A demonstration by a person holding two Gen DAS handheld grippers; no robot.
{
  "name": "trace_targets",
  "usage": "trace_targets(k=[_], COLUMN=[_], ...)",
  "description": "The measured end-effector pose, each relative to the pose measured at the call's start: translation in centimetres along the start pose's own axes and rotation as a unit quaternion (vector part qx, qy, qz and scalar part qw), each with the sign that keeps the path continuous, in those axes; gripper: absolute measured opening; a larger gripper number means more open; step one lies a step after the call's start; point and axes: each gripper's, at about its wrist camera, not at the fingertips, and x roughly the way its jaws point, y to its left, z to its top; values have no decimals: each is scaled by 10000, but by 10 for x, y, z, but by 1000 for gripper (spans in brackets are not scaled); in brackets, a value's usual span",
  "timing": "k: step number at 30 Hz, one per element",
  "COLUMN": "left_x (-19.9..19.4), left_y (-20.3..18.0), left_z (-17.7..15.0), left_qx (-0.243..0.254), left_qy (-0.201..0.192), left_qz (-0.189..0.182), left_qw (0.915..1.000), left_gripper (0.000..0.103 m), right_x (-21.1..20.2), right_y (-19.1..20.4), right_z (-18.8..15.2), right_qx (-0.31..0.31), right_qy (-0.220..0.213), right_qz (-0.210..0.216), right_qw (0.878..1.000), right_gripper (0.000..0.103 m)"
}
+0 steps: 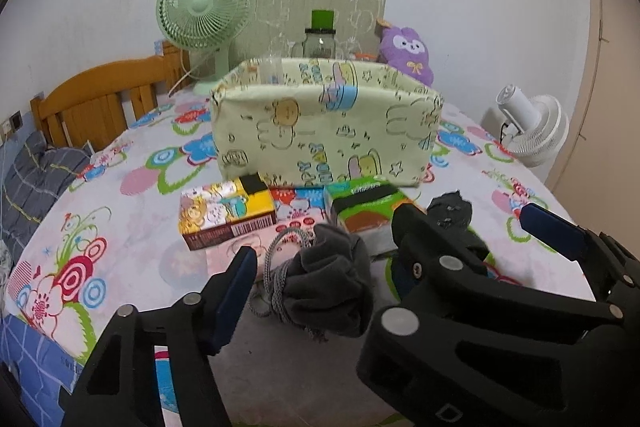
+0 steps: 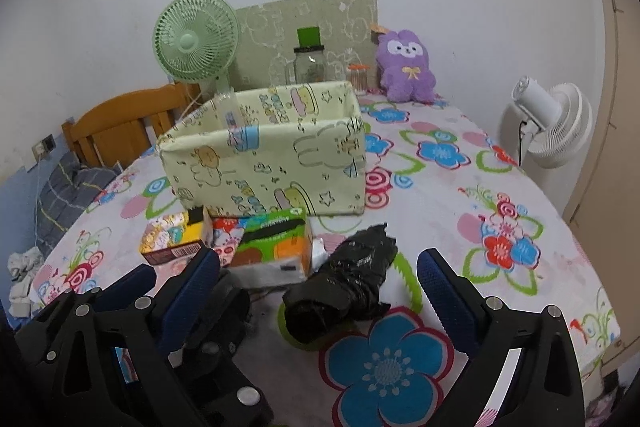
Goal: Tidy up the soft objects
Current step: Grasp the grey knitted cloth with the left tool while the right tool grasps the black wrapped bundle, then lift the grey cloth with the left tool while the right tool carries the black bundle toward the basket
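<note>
Hiding behind the right gripper (image 1: 460, 239), the black roll (image 1: 450, 211) barely shows.

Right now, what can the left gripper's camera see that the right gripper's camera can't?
Only the left wrist view shows the grey drawstring pouch lying between the left gripper and its open fingers; in the right wrist view that gripper hides it. Only the right wrist view shows the whole black plastic roll lying ahead of the open right gripper, and the crumpled white cloth off the table's left edge. Both show the fabric storage box, two tissue packs, both fans and the purple plush.
</note>
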Motion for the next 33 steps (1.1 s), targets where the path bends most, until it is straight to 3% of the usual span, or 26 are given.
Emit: trace_targets(k=[5, 11, 25, 33], left_x=[11, 14, 17, 14], left_y=[1, -2, -8, -7], left_z=[-5, -5, -6, -7], left_qx=[27, 126, 284, 155], left_qy=[125, 63, 79, 156], left_qz=[107, 147, 323, 229], left_qw=[9999, 9998, 9990, 9995], left_gripper=[53, 48, 44, 41], right_x=[10, 21, 36, 27], right_y=[-4, -13, -17, -11], right_z=[-7, -10, -12, -12], right_qx=[7, 191, 374, 240], right_qy=[150, 304, 597, 515], right_qz=[-105, -156, 36, 31], right_qw=[9998, 9992, 9975, 9984], right_gripper=[100, 95, 62, 44])
